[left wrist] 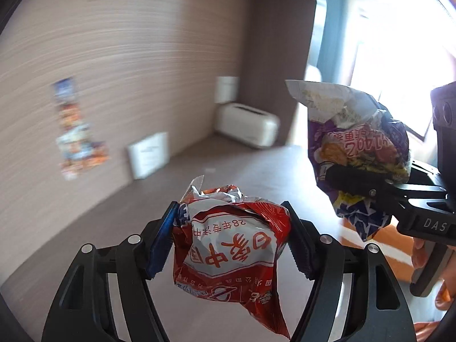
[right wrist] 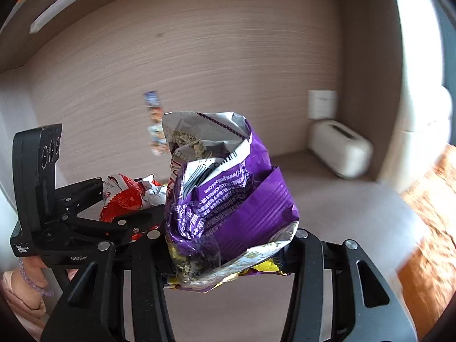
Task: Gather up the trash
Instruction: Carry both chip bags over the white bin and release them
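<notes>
Both grippers I operate are clenched, each on one wrapper held above the grey-brown countertop [left wrist: 228, 159]: left gripper [left wrist: 230, 236] grasps one crumpled red-and-white foil snack wrapper [left wrist: 228, 245], right gripper [right wrist: 228, 253] one crumpled purple foil snack bag [right wrist: 228, 193]. I count one white toaster [right wrist: 339, 151] in the corner.

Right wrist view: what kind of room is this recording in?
Probably a home kitchen nook or a hotel room: a cream toaster stands on a brown counter against wood-grain wall panels, with a white box-like item behind it and bright window light at right.
</notes>
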